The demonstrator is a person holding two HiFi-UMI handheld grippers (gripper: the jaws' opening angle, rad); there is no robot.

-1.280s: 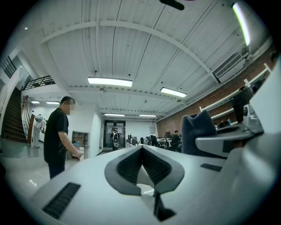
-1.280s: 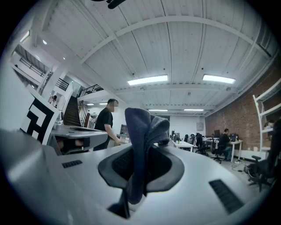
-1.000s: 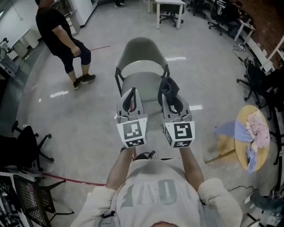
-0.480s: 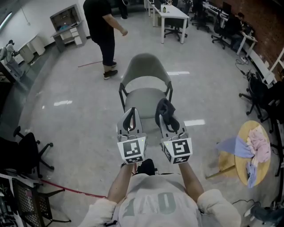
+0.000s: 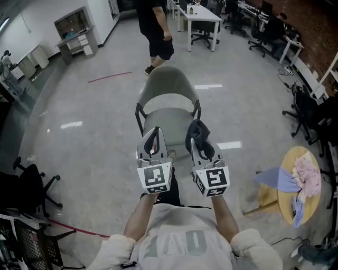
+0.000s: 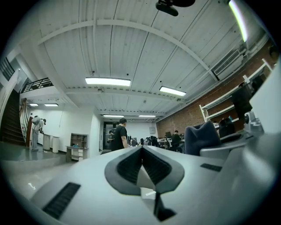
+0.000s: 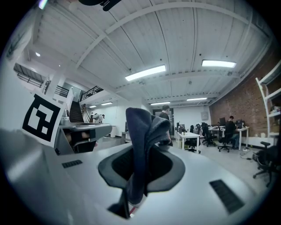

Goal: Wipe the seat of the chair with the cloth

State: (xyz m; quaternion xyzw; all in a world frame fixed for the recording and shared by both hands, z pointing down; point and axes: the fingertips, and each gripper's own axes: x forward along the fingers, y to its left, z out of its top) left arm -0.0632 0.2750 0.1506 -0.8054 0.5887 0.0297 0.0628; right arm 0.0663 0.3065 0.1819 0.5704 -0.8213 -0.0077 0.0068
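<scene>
A grey-green chair (image 5: pixel 168 89) stands on the floor ahead of me, its seat (image 5: pixel 166 118) facing me. My right gripper (image 5: pixel 199 138) is shut on a dark blue cloth (image 5: pixel 199 129), which bunches above the jaws (image 7: pixel 145 145) and hangs over the seat's near right part. To its left my left gripper (image 5: pixel 153 141) is shut with nothing in it (image 6: pixel 141 165), over the seat's front edge. Both gripper views look level across the room, so the chair does not show in them.
A person in black (image 5: pixel 156 31) walks just behind the chair. A white desk (image 5: pixel 198 16) and office chairs stand at the back. A round wooden table (image 5: pixel 298 176) with cloths on it is at the right. Black chairs (image 5: pixel 24 184) are at the left.
The person in black has walked from the far left to behind the chair. The chair sits slightly higher in view; both grippers hold about the same place with the cloth still gripped.
</scene>
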